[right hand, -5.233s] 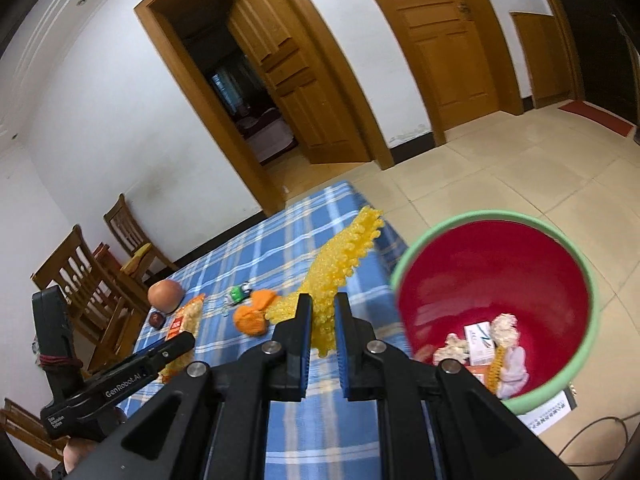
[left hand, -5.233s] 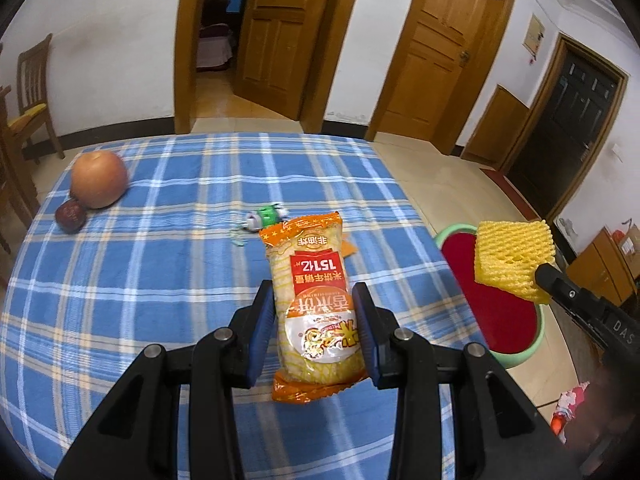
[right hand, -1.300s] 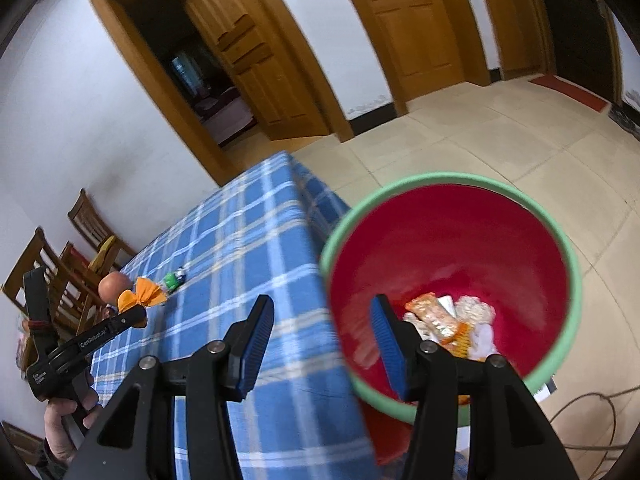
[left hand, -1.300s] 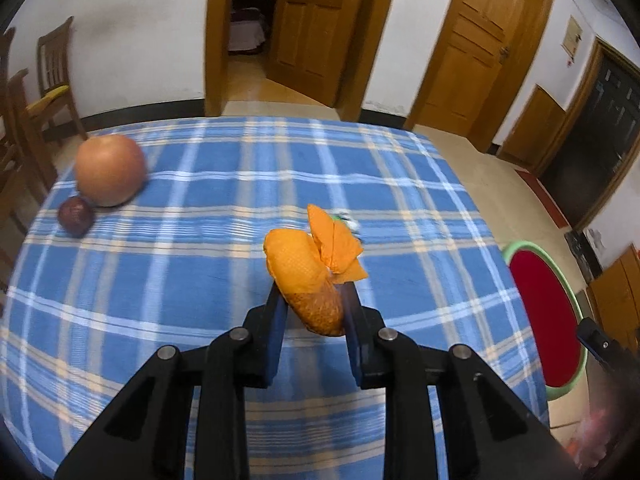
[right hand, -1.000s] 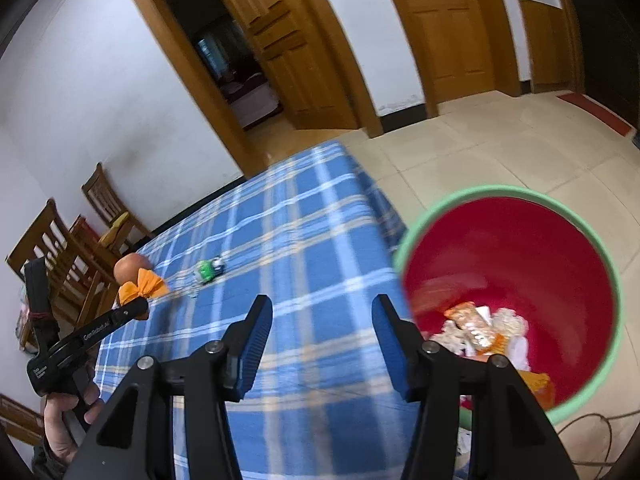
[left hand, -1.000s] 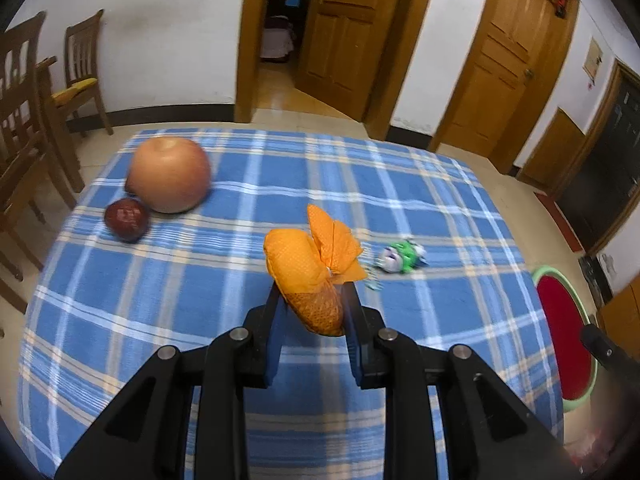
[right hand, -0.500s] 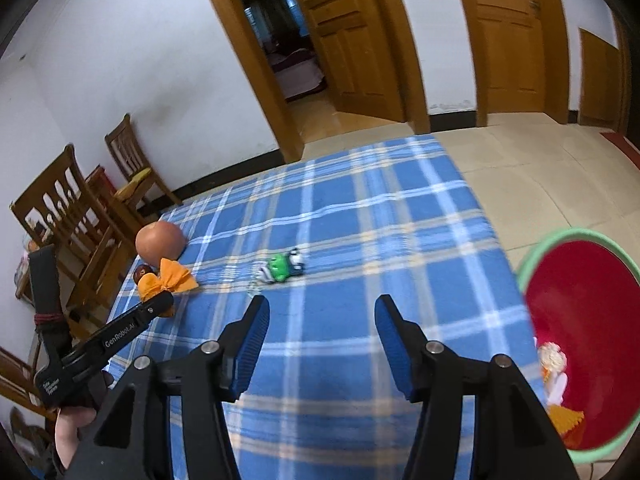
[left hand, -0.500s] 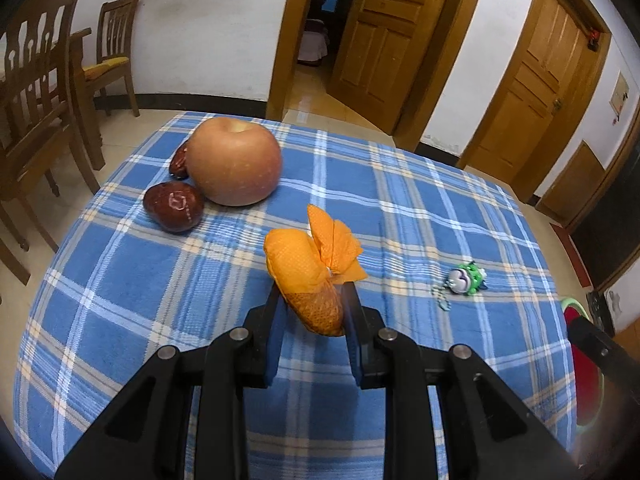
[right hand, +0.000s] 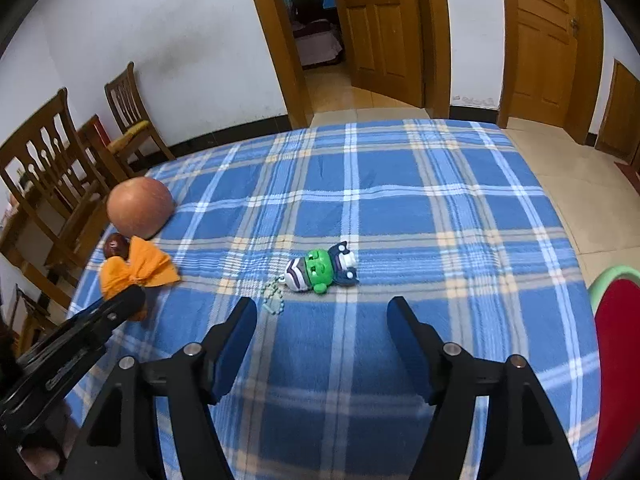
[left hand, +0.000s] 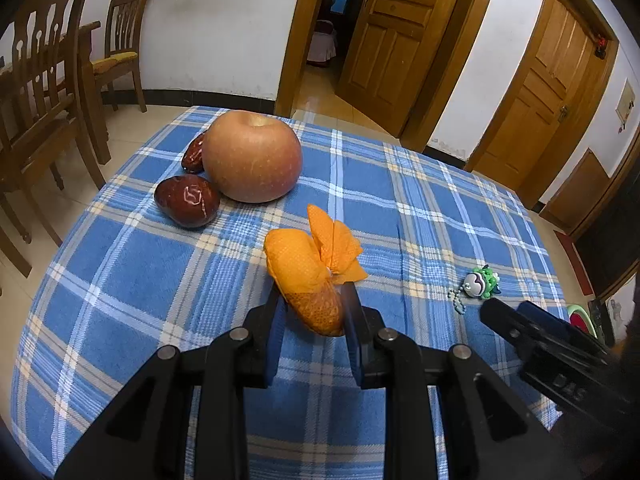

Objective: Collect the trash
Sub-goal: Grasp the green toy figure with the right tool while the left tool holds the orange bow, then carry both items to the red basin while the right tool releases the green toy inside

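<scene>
Trash in this scene is an orange mesh wrapper (left hand: 311, 276), which is clamped between the two fingers of the left gripper (left hand: 313, 312) and held just above the blue plaid tablecloth (left hand: 420, 216). Its bunched lower end is pinched by the pads, while its crumpled upper flaps are fanned out above the fingertips. In the right wrist view the same wrapper (right hand: 136, 268) is seen at the left side of the table, beside the fruit, with the dark finger of the left gripper under it.

Most of both views is filled by the cloth-covered table. Wooden chairs (left hand: 44, 92) are set beyond its left edge, and wooden doors (left hand: 400, 36) are seen in the white wall behind. A red bin with a green rim (right hand: 612, 344) is placed on the floor at the table's right side; only part of it is shown, and its contents are not visible.

A large apple (left hand: 252, 156) is set on the far left part of the cloth. Two dark red dates are laid against it: one (left hand: 187, 200) in front and to its left, another (left hand: 194, 152) partly hidden behind it.

The right gripper (right hand: 322, 306) is held with its fingers spread wide apart and nothing between them, above the cloth. Just beyond its fingertips a small green toy keychain (right hand: 320, 268) is laid on its side, with a bead chain (right hand: 274, 296) trailing from it toward the left finger.
</scene>
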{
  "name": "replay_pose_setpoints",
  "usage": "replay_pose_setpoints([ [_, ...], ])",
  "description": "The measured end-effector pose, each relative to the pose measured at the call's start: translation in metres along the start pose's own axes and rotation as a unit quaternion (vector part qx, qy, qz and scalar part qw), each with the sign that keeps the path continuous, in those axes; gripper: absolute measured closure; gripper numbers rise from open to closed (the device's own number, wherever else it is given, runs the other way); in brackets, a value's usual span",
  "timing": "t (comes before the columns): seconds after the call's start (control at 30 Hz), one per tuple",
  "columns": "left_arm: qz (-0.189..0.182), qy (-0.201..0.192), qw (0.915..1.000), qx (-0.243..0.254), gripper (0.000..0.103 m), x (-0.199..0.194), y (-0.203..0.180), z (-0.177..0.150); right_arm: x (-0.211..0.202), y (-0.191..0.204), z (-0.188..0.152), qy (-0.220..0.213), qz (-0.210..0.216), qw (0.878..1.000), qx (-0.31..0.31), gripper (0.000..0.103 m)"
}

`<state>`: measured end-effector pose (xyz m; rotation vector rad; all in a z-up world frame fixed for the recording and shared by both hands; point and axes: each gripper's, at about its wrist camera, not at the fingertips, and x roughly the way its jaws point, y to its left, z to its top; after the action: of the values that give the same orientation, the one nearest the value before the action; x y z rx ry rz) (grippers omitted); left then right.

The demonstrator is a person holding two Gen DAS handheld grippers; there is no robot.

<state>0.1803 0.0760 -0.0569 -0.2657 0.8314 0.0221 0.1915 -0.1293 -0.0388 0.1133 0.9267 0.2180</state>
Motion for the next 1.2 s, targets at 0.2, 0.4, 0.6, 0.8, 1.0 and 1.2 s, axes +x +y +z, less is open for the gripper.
replay_pose_setpoints([
  [0.2,-0.002,0.002,1.0,0.001,0.076,0.002,-0.001,-0.001,0.013,0.008,0.008,-0.001,-0.019,1.0,-0.016,0.029],
  [0.4,-0.007,0.005,1.0,0.0,0.076,0.002,-0.002,-0.001,0.027,0.013,0.015,0.0,-0.04,0.999,-0.034,0.029],
  [0.6,-0.01,0.005,0.9999,0.001,0.076,0.002,-0.003,-0.002,0.028,0.021,0.012,-0.008,-0.051,0.997,-0.052,0.048],
  [0.8,-0.017,0.003,0.9998,0.005,0.076,0.0,-0.005,-0.003,0.019,0.015,0.008,-0.003,-0.029,0.999,-0.031,0.049],
  [1.0,-0.023,0.001,0.9996,0.014,0.076,-0.001,-0.011,-0.004,-0.003,0.007,0.002,-0.016,-0.018,1.0,-0.017,0.049],
  [1.2,-0.033,0.001,0.9992,0.022,0.076,-0.005,-0.019,-0.005,-0.031,-0.004,-0.007,-0.03,-0.014,0.999,-0.001,0.048],
])
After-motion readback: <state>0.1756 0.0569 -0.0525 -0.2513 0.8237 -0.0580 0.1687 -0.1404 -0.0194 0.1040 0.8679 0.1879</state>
